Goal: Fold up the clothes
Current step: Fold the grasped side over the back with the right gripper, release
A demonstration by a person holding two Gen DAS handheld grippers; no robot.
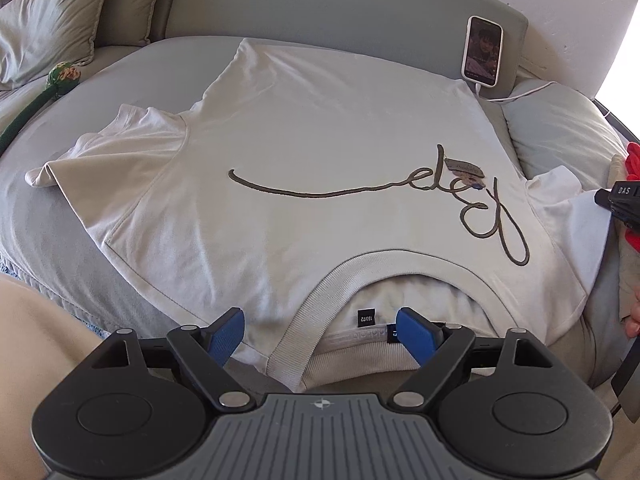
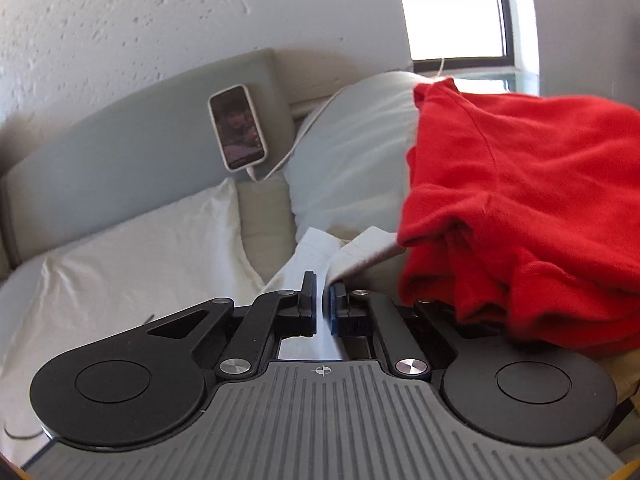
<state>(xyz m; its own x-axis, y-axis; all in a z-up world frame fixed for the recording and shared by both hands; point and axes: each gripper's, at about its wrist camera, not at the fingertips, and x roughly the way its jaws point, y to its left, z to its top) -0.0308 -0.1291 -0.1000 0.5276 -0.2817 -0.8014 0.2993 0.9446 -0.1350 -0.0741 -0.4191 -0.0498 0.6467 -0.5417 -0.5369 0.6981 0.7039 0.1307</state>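
Note:
A white T-shirt with dark script lettering lies front up on the grey bed, its collar nearest the left wrist camera. My left gripper hovers open over the collar, one blue pad on each side of the neck label, with nothing pinched. The shirt's right sleeve lies rumpled at the right edge, where part of my right gripper shows. In the right wrist view my right gripper is shut on that white sleeve, with cloth running between the pads. The shirt's body spreads to the left.
A pile of red clothing sits just right of the right gripper. A phone on a charging cable leans against the grey headboard. A pale pillow lies beyond the sleeve, another pillow at the far left, beside a green plush toy.

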